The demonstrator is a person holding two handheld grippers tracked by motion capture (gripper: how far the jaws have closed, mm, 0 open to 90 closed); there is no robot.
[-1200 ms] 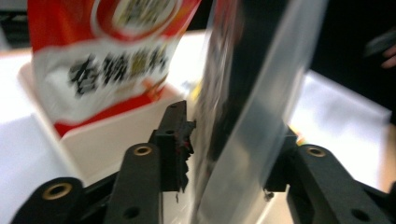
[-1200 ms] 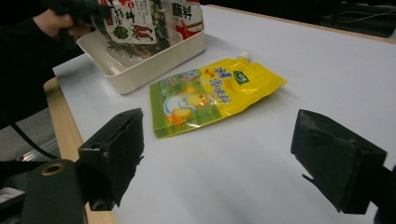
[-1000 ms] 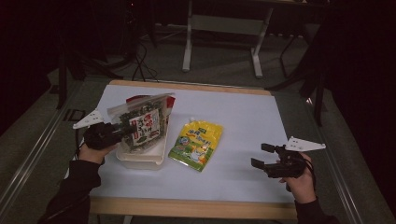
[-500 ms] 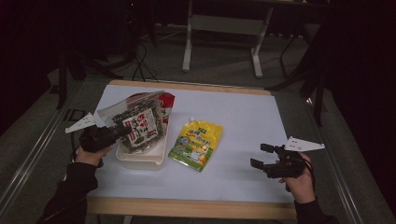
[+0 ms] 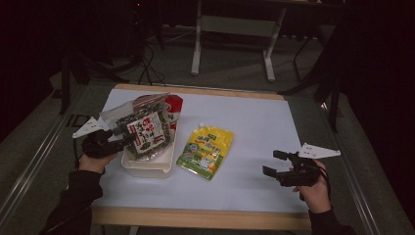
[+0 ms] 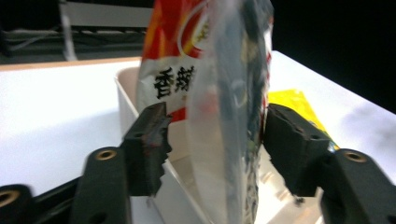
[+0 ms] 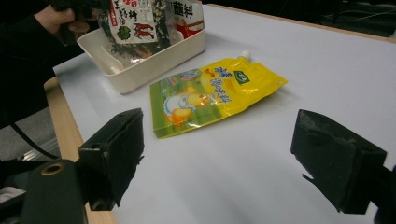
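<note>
In the high view, the left gripper (image 5: 128,140) is seen at the white bin (image 5: 147,168), at about 9 o'clock on the table (image 5: 274,117), with the seaweed bag (image 5: 144,129) leaning in the bin and a red packet (image 5: 173,105) standing behind it. What cannot be read there is settled in the left gripper view: the clear edge of the seaweed bag (image 6: 233,116) stands upright between the two black jaws, which have just been opening; a gap is seen on the left side, while the right jaw lies just beside the bag (contact cannot be told). The red packet (image 6: 173,56) with black characters is seen behind it, inside the bin (image 6: 128,100).

A yellow pouch (image 5: 205,151) lies flat near the table's centre, just beside the bin at its 3 o'clock. In the right gripper view the spout and printed face of the pouch (image 7: 212,93) are shown, framed by jaws spread wide with nothing between them. The right gripper (image 5: 274,165) is held at about 4 o'clock, well apart from the pouch.
</note>
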